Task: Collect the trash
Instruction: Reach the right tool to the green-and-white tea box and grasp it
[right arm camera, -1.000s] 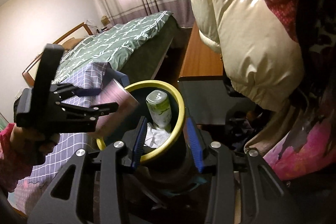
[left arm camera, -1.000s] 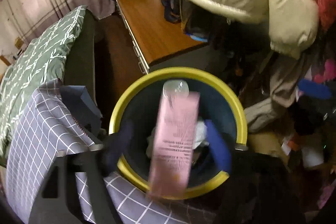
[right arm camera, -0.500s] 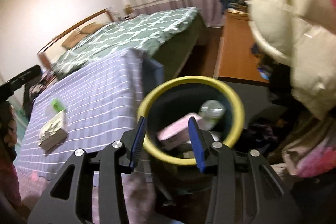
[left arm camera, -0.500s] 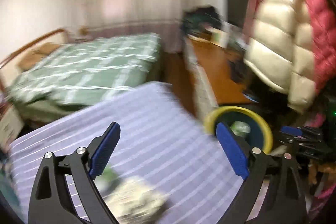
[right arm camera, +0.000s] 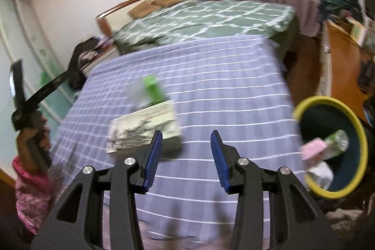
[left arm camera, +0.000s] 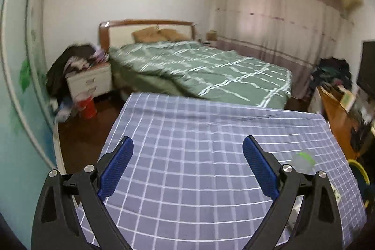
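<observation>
Everything here is placed relative to the tabletop (right arm camera: 211, 90), the one w/ the purple checked cloth. Left tool (left arm camera: 187, 170) hangs over its near left part, jaws spread wide and just been opening, nothing between them, only bare cloth under it. Right tool (right arm camera: 186, 156) is over the near edge, jaws partly apart, released, nothing pinched. In the right cam the left tool shows up way off the tabletop's left side, w/ the person's hand (right arm camera: 30, 139) on the grip and a pink sleeve (right arm camera: 30, 191) below.

Trash left on the tabletop: a flat box (right arm camera: 143, 127) w/ green-white print, lying down, long axis running left-right and tilted a bit so its right end sits farther back. Its near edge is just beyond the right tool's left fingertip. Right behind it, touching or nearly so (too blurry to say), is a clear bottle w/ green label (right arm camera: 150, 90); can't tell which way it points. In the left cam the same bottle (left arm camera: 303, 159) is a smear near the tabletop's right edge.

Bin (right arm camera: 358, 144) w/ yellow rim sits off the tabletop's right side, lower than the top. Inside: pink carton (right arm camera: 313, 151) and another clear bottle (right arm camera: 335, 143) leaning up toward the right, plus something white (right arm camera: 321, 173).

Room-wise, the far half of the tabletop is open cloth, w/ the green bed (left arm camera: 199, 67) right behind its far edge.
</observation>
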Tool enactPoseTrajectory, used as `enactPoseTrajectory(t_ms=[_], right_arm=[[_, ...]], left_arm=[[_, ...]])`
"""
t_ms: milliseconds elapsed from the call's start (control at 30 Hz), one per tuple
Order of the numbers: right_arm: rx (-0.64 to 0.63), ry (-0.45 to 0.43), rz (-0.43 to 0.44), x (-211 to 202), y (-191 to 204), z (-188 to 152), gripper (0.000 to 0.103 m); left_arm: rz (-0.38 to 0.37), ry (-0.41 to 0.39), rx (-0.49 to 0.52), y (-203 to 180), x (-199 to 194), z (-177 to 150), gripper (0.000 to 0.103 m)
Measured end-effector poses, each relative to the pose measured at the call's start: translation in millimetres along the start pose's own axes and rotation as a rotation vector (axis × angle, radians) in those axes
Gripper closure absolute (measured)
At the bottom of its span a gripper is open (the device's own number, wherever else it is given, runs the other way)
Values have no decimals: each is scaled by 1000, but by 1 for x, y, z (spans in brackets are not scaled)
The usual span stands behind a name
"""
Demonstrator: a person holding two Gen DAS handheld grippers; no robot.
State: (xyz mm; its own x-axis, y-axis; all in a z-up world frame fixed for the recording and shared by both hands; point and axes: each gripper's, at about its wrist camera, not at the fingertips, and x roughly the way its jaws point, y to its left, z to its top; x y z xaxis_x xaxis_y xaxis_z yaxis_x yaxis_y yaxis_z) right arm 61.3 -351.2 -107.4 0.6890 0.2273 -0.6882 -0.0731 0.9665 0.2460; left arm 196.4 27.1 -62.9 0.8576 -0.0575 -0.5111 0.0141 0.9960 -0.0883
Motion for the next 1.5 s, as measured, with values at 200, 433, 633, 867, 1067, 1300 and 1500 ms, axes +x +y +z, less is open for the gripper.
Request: enactPoseTrajectory(t_ms=[200,433,633,867,1067,1300,1500], right_arm=[[-147,54,83,32,77,-11,62],[-329,8,-87,64,128,-19,58],[-387,0,-202,65,113,-29,53],[-216,41,-259,38,32,-23,51],[-237,8,-96,39,70,-20,51],[-416,-13,-219,68,121,-24,51],[-338,10,-321,48,59,-32,50]], left_arm=[[-1,36,-41,19,7,-10,10],[-5,41,8,-5,8,-18,10],[-7,43,16,-11,8,-16,10],[-23,60,-7,-9,12,-15,10],[-5,38,3,-8,10,-15,10],[-9,45,-11,-5,9,-14,10],[-26,43,-6,-9,5,-14,10]])
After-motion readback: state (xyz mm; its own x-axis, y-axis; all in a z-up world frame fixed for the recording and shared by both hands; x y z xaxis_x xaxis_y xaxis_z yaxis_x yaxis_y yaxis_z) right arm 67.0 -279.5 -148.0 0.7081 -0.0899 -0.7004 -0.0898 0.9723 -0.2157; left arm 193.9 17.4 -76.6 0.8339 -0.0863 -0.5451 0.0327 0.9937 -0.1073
